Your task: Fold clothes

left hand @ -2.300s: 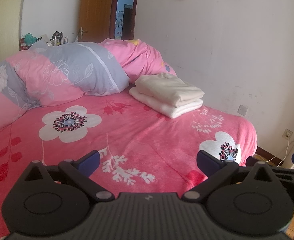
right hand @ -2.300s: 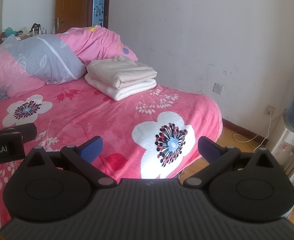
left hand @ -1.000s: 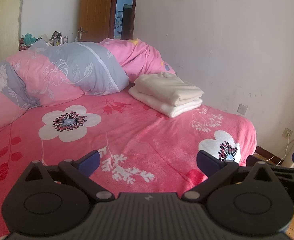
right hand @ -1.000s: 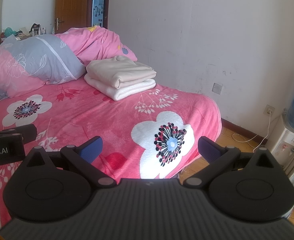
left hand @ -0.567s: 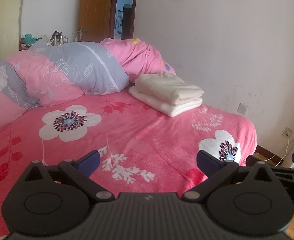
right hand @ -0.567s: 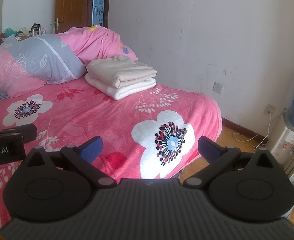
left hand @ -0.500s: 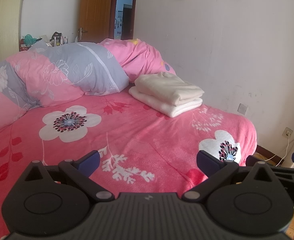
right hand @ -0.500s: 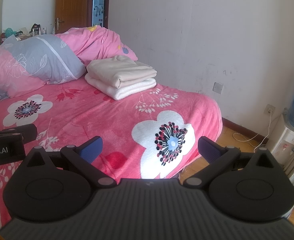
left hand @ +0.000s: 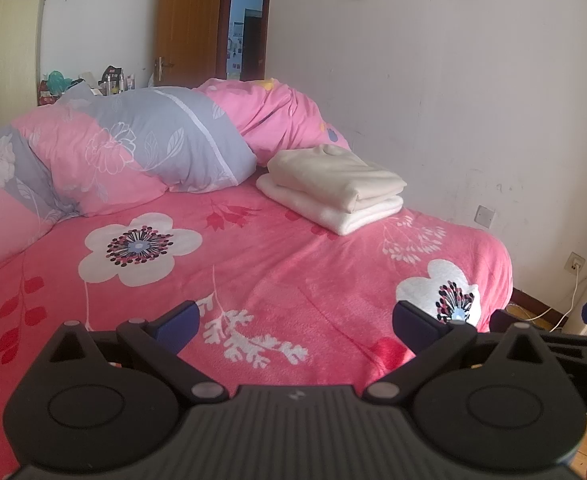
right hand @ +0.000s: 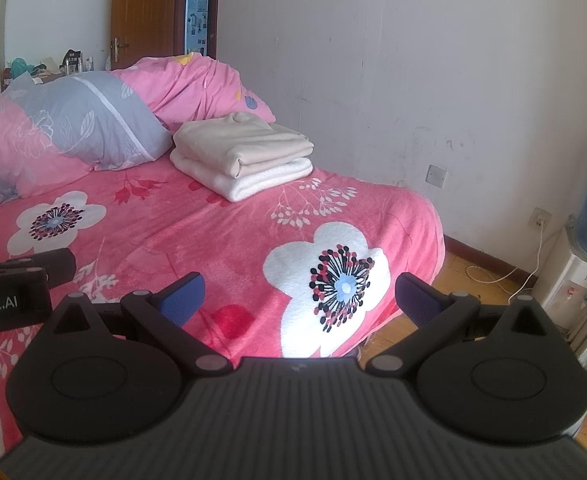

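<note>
Two folded garments lie stacked at the far side of the bed by the wall: a cream one on top of a white one. The stack also shows in the right wrist view, cream over white. My left gripper is open and empty, held over the near part of the pink flowered bedspread, far from the stack. My right gripper is open and empty above the bed's near corner. The left gripper's body shows at the left edge of the right wrist view.
A heap of pink and grey bedding lies at the head of the bed. The white wall runs along the far side. A water dispenser and a cable are on the wooden floor at right. A brown door stands behind.
</note>
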A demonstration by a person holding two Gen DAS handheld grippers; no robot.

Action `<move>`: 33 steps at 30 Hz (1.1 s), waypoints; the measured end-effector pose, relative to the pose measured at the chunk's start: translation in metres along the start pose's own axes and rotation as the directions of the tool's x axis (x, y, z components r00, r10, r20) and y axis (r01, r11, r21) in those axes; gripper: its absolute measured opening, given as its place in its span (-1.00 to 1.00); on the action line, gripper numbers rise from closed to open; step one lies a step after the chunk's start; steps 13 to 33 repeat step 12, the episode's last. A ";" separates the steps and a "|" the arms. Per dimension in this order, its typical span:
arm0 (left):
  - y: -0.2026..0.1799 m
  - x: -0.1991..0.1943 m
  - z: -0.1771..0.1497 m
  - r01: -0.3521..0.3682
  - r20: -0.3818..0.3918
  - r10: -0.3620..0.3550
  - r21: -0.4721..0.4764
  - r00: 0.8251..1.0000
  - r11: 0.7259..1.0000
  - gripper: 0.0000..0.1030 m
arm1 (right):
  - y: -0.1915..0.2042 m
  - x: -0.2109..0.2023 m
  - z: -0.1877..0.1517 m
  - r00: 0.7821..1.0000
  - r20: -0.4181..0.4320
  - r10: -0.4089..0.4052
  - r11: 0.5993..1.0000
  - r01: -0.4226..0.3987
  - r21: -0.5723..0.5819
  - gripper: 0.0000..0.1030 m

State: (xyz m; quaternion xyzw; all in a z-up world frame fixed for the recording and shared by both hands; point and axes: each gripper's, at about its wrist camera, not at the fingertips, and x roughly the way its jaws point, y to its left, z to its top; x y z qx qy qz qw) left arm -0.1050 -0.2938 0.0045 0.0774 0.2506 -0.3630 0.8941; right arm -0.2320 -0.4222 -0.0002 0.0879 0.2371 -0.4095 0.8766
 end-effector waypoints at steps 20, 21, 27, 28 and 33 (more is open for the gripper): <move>0.000 -0.001 0.001 -0.003 -0.002 0.003 -0.001 1.000 1.000 1.00 | 0.000 0.001 0.001 1.000 -0.002 0.001 1.000 -0.001 0.000 0.98; 0.000 -0.001 0.001 -0.003 -0.002 0.003 -0.001 1.000 1.000 1.00 | 0.000 0.001 0.001 1.000 -0.002 0.001 1.000 -0.001 0.000 0.98; 0.000 -0.001 0.001 -0.003 -0.002 0.003 -0.001 1.000 1.000 1.00 | 0.000 0.001 0.001 1.000 -0.002 0.001 1.000 -0.001 0.000 0.98; 0.000 -0.001 0.001 -0.003 -0.002 0.003 -0.001 1.000 1.000 1.00 | 0.000 0.001 0.001 1.000 -0.002 0.001 1.000 -0.001 0.000 0.98; 0.000 -0.001 0.001 -0.003 -0.002 0.003 -0.001 1.000 1.000 1.00 | 0.000 0.001 0.001 1.000 -0.002 0.001 1.000 -0.001 0.000 0.98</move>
